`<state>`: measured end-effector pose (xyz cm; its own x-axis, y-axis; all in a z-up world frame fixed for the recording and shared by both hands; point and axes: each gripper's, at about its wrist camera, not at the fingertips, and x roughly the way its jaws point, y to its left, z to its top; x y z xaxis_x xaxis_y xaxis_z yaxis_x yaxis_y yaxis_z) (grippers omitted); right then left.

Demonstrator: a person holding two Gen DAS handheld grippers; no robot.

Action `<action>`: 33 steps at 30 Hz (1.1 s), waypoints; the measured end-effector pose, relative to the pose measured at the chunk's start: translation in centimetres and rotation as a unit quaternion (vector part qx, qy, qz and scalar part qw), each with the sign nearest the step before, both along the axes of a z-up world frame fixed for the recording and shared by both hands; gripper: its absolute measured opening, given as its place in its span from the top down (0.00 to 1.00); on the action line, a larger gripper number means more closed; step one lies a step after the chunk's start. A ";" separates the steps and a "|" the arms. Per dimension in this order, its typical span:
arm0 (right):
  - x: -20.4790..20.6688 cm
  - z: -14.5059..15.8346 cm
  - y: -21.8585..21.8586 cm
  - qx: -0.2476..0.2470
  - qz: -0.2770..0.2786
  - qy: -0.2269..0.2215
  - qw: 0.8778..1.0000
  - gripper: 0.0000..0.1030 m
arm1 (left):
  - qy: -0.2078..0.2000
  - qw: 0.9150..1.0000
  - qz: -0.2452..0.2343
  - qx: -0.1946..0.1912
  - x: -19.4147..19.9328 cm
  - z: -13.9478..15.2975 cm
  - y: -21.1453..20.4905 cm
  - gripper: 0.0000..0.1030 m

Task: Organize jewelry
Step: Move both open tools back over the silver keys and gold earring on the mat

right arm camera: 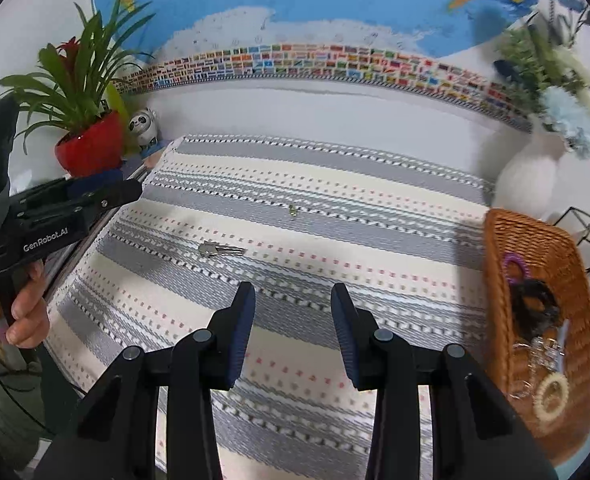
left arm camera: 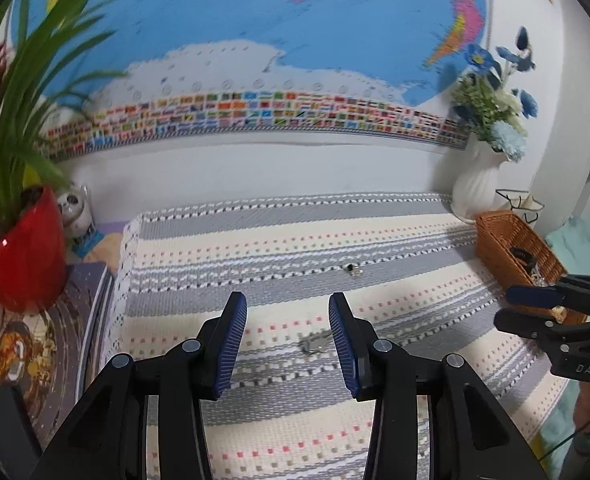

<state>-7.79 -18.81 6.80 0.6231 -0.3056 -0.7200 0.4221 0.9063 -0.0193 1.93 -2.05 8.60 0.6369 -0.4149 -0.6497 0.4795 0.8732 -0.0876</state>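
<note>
From the right wrist view, our left gripper (right arm camera: 133, 192) sat at nine o'clock, side-on, jaw state not readable there; its own camera showed the jaws apart and empty. A silver hair clip (right arm camera: 219, 249) lay on the striped mat (right arm camera: 375, 184) at ten o'clock, a small ring (right arm camera: 292, 210) at twelve. Our right gripper (right arm camera: 293, 332) stood parted, empty. The wicker basket (right arm camera: 495, 264) at three o'clock held collected pieces, likely the destination.
</note>
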 end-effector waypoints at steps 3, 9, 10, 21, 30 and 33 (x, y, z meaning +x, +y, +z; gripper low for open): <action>1.6 -0.4 -1.0 0.019 -0.001 0.004 1.000 0.59 | 0.028 0.999 -0.019 -0.008 1.6 -0.8 0.4 0.58; 5.6 -1.7 -4.2 0.066 -0.004 0.021 0.998 0.59 | 0.137 0.984 -0.109 -0.024 5.2 -5.1 -0.6 0.58; 6.2 -1.9 -4.7 0.071 -0.007 0.024 0.997 0.59 | 0.137 0.984 -0.110 -0.016 5.7 -5.8 -0.7 0.58; 12.8 -6.5 -11.3 0.152 -0.033 0.039 0.987 0.59 | 0.173 0.971 -0.167 0.013 7.3 -10.1 -3.4 0.58; 15.6 -8.2 -12.5 0.172 -0.037 0.045 0.983 0.59 | 0.148 0.974 -0.170 0.034 6.7 -10.5 -4.7 0.58; 16.1 -8.3 -11.9 0.148 -0.038 0.046 0.987 0.59 | 0.139 0.975 -0.169 0.041 6.4 -10.6 -4.9 0.58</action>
<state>8.31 -30.72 -1.47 0.5342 -0.1160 -0.8373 0.4976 0.8439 0.2006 8.28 -6.92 -1.99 0.2684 -0.5100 -0.8172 0.7087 0.6791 -0.1911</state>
